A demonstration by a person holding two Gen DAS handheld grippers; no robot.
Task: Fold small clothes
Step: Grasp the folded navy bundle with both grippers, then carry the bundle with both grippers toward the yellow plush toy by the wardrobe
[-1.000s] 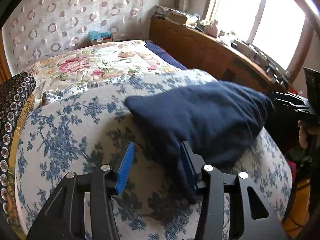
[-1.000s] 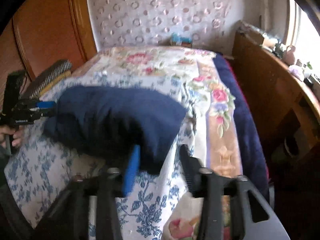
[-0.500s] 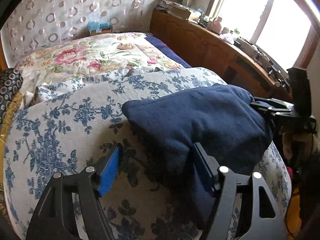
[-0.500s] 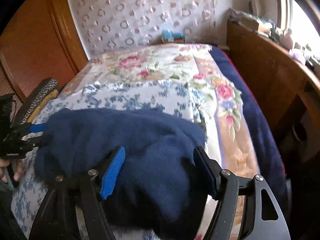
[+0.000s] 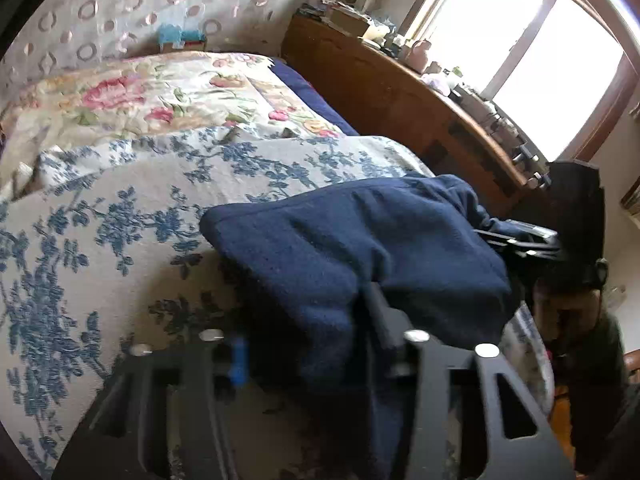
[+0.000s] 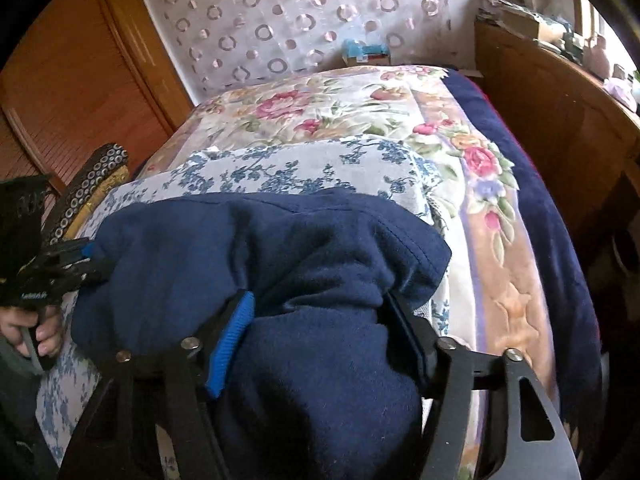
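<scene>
At centre frame, the navy garment (image 6: 280, 264) is spread over the blue-flowered cloth (image 5: 100, 220); its near edges have just been clamped by the closing left gripper (image 5: 304, 344) and right gripper (image 6: 320, 320).

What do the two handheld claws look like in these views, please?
Each claw is a black, flat-plate frame with triangular cut-outs and silver round screw heads. The right claw carries a ribbed bright-blue pad on one finger; the left claw shows a blue pad too, blurred and shadowed. From the opposite camera, each has a boxy black body behind it. No cables are visible.
</scene>
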